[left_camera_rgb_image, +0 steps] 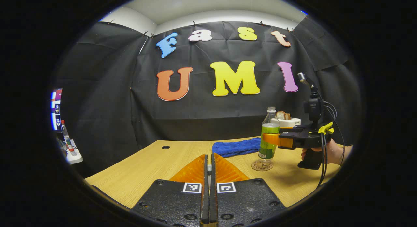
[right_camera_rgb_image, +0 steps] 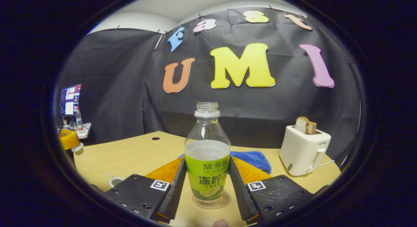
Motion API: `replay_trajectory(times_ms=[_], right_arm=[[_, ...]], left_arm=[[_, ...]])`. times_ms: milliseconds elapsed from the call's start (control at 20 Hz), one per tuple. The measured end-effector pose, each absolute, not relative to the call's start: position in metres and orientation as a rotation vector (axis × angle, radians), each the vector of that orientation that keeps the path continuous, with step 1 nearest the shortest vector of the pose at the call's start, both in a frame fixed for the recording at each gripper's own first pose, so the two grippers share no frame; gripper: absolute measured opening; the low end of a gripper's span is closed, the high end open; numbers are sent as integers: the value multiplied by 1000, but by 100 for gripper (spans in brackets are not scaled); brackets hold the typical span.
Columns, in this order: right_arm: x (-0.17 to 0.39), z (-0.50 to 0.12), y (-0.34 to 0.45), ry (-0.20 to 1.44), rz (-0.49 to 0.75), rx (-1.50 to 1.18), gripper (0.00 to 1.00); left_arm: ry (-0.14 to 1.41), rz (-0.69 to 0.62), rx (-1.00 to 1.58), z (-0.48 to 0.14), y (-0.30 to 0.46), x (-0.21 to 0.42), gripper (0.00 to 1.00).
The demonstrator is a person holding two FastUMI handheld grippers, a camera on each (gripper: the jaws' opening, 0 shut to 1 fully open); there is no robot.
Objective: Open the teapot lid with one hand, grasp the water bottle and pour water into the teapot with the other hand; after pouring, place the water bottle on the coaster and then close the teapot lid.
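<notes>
— Where's the water bottle (right_camera_rgb_image: 207,155)?
— Upright on the coaster (right_camera_rgb_image: 211,201) on the surface (left_camera_rgb_image: 136,168), right gripper (right_camera_rgb_image: 206,175) jaws clamped on its label.
— And the left gripper (left_camera_rgb_image: 209,168)?
— Jaws together, holding nothing visible.

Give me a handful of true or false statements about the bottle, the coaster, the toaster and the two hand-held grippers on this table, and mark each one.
1. The water bottle stands upright on the coaster. True.
2. The bottle has its cap on. False: its neck is open, with no cap on it.
3. The right hand-held gripper has a finger on each side of the bottle. True.
4. The left hand-held gripper is wide open. False: its fingers are closed together with only a thin slit between them.
5. The toaster is empty. False: bread sticks up from its slot.
6. A blue cloth lies on the table behind the bottle. True.
</notes>
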State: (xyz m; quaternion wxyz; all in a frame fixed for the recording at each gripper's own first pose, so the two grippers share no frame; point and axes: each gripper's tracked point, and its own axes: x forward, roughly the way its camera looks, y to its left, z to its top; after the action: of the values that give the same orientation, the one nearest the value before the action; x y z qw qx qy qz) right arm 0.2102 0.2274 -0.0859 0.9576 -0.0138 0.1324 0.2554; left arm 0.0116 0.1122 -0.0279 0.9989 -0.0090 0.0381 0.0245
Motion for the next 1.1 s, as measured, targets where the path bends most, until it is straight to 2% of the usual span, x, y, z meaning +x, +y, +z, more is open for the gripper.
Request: replay_trajectory(times_ms=[400,700,800,850,1100], right_arm=[[221,-110,223,316,483,-15,71],[221,-114,220,323,472,-6,75],[221,-107,217,307,461,-10,84],[221,-103,216,303,458,-8,96],[194,-73,201,246,447,14,98]], left_arm=[[89,59,-22,-32,116,12,3],[85,60,-22,-31,116,13,3],[85,57,-22,-32,116,13,3],[85,57,-23,-32,115,13,3],[82,61,-20,-31,111,16,3]])
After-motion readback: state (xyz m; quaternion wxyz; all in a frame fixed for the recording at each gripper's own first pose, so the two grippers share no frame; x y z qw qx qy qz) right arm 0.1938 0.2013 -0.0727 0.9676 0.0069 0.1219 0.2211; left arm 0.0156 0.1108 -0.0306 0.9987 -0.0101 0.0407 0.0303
